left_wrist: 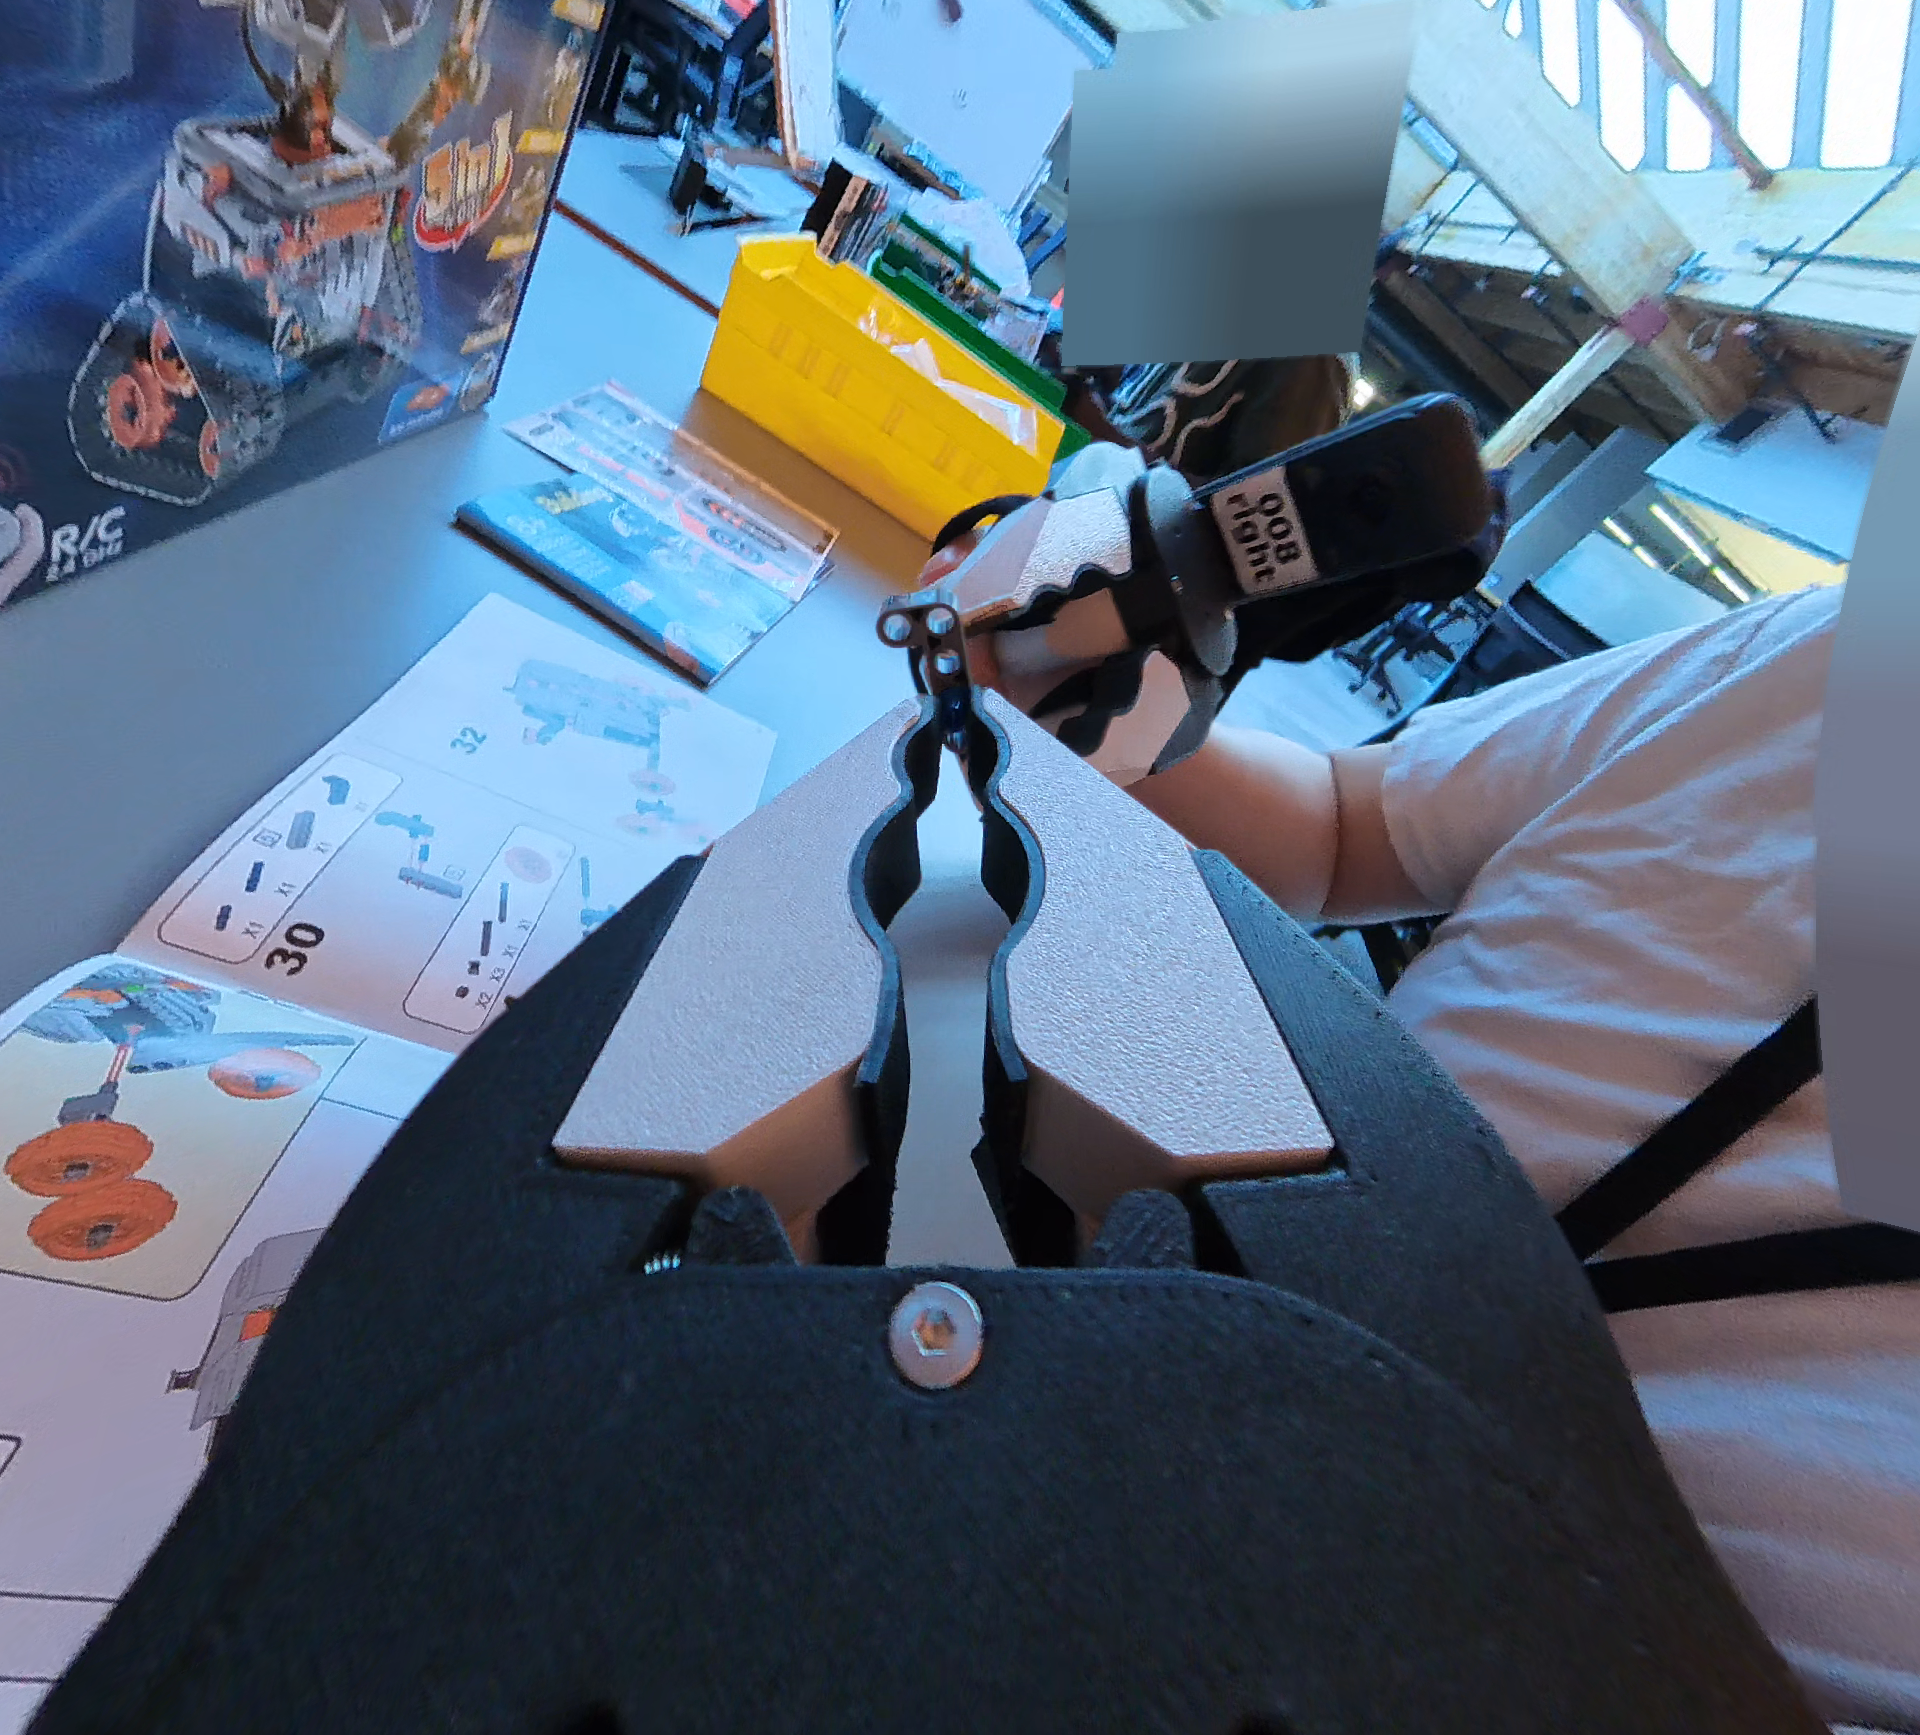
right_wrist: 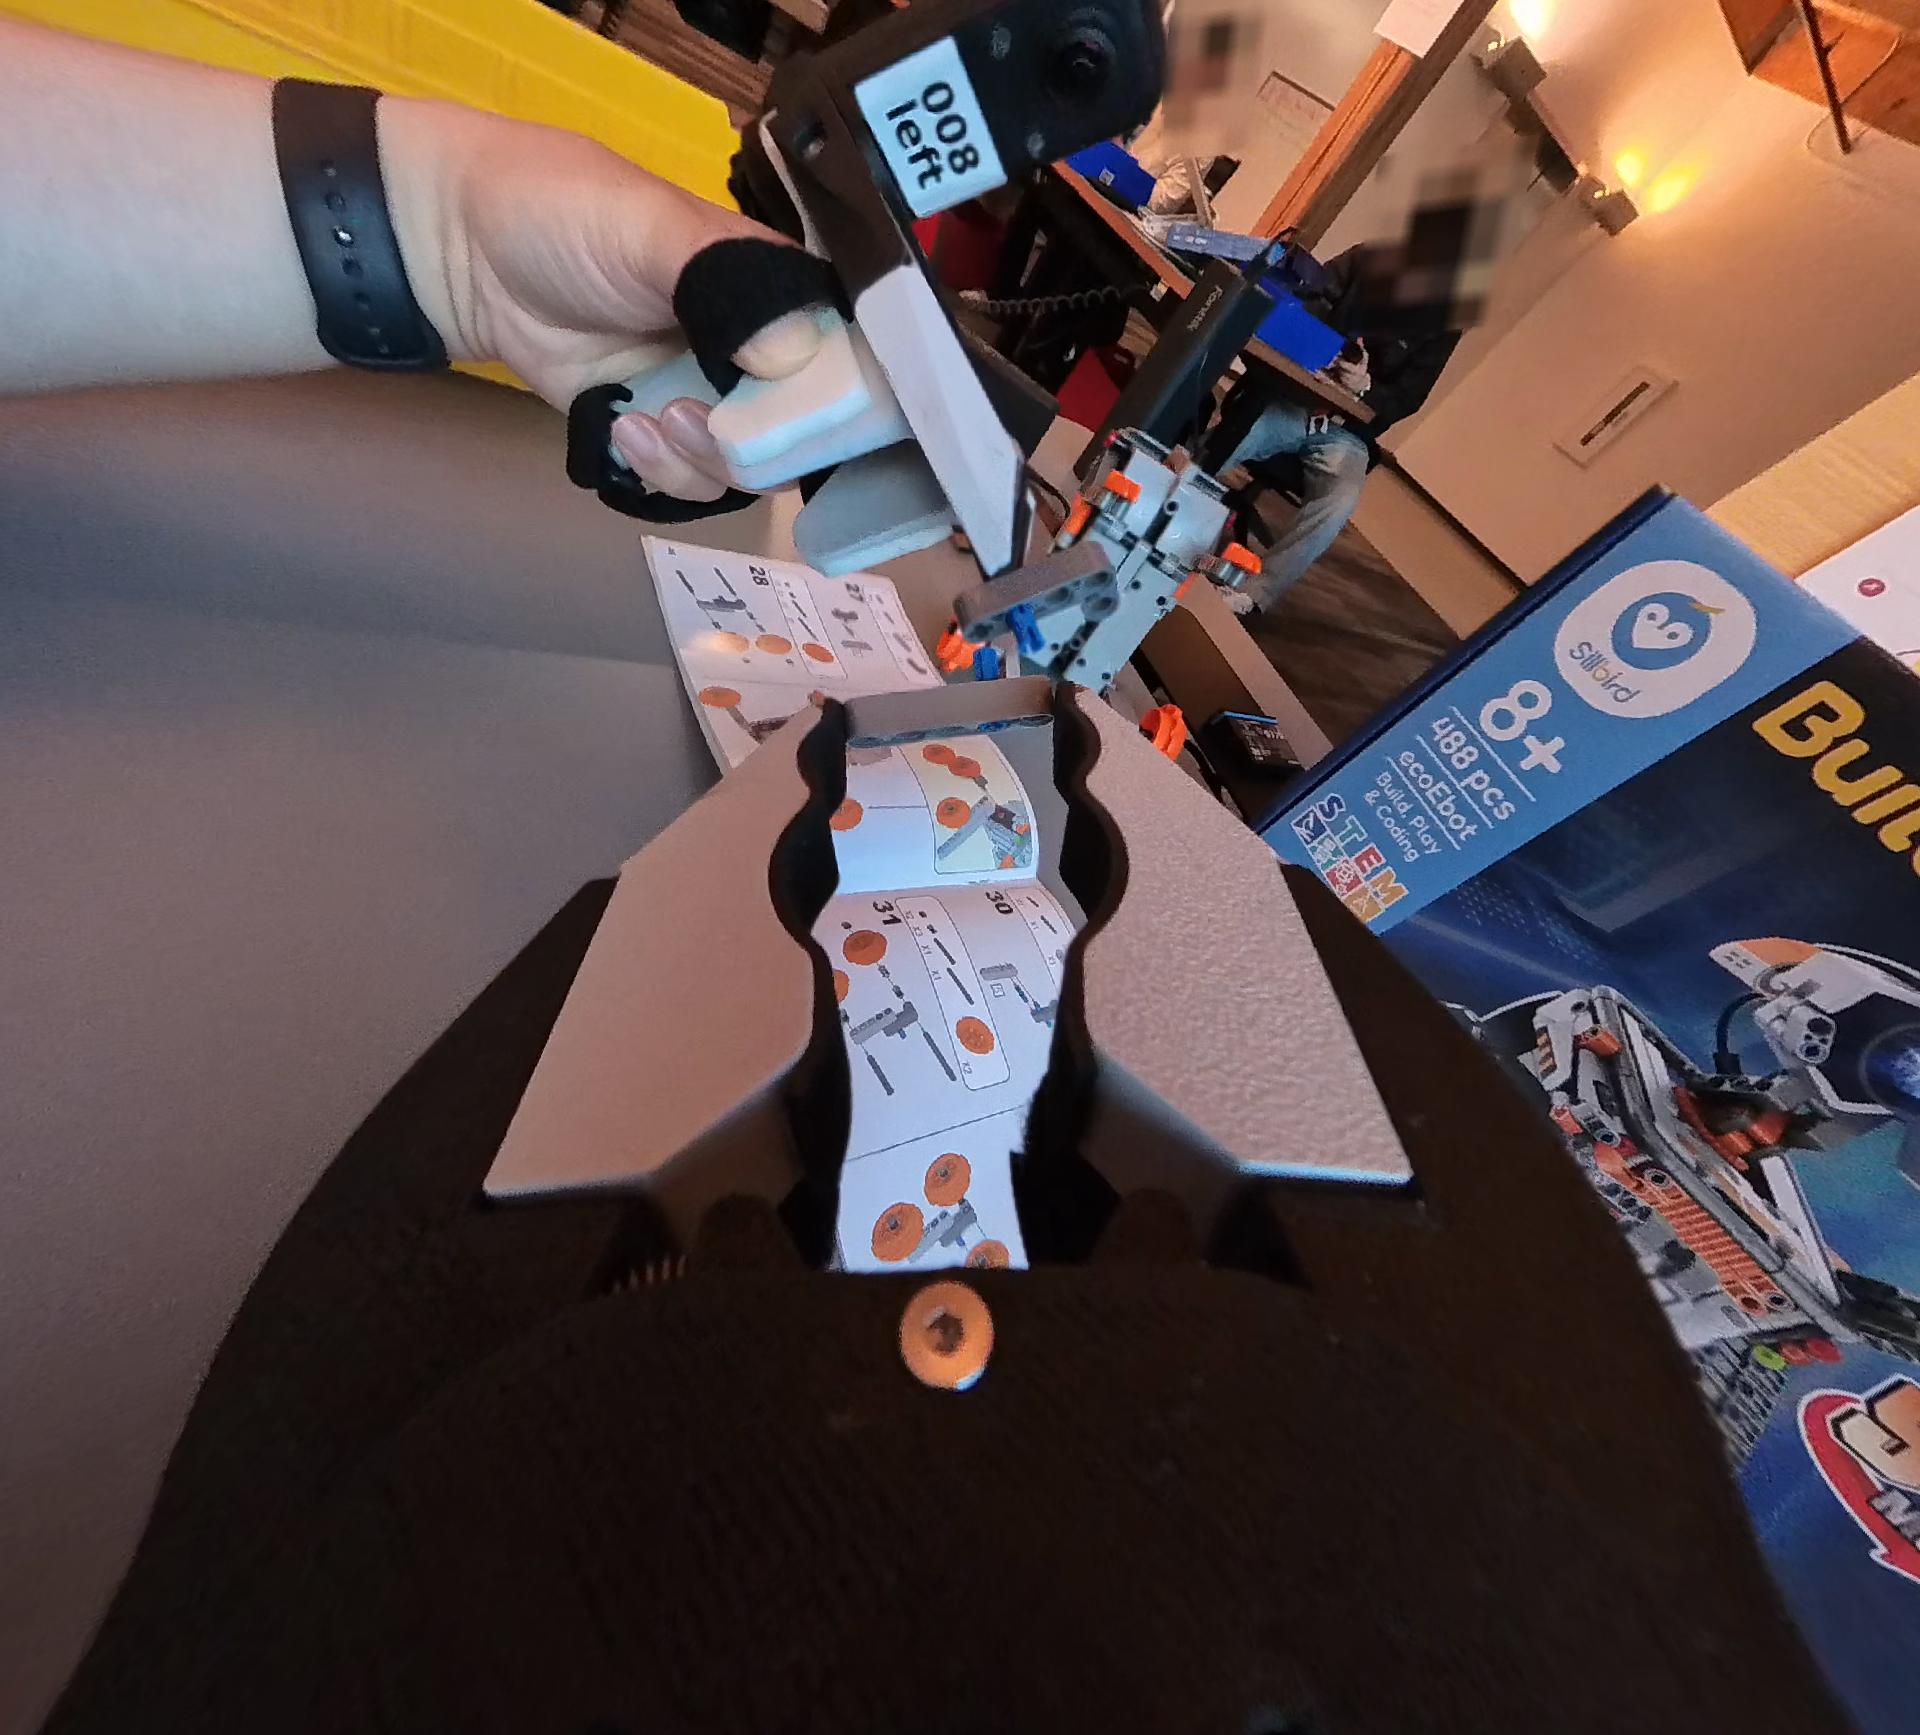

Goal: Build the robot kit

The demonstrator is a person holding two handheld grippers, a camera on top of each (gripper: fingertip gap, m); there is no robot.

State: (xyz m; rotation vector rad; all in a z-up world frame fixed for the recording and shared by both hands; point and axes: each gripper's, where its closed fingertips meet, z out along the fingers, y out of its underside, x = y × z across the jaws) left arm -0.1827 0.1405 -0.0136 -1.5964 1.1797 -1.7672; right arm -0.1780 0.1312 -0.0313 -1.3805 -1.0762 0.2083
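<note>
My left gripper (left_wrist: 951,721) is shut, its tips pinching a small blue pin (left_wrist: 952,717) above the grey table (left_wrist: 260,646). My right gripper (left_wrist: 966,631) is just beyond it and holds a grey beam with holes (left_wrist: 920,625). In the right wrist view the right gripper (right_wrist: 951,706) is shut on that grey beam (right_wrist: 951,704), which spans its tips. The left gripper (right_wrist: 1023,547) points down at a second grey beam with a blue pin (right_wrist: 1029,599). A grey and orange brick model (right_wrist: 1143,532) is just behind it.
An open instruction booklet (left_wrist: 416,854) lies under both grippers. A blue kit box (left_wrist: 260,179) stands at the left; it also shows in the right wrist view (right_wrist: 1662,958). A yellow bin (left_wrist: 873,397) and a closed booklet (left_wrist: 655,563) are behind. A person in a white shirt (left_wrist: 1610,854) is close on the right. My left and right fingertips are right by each other.
</note>
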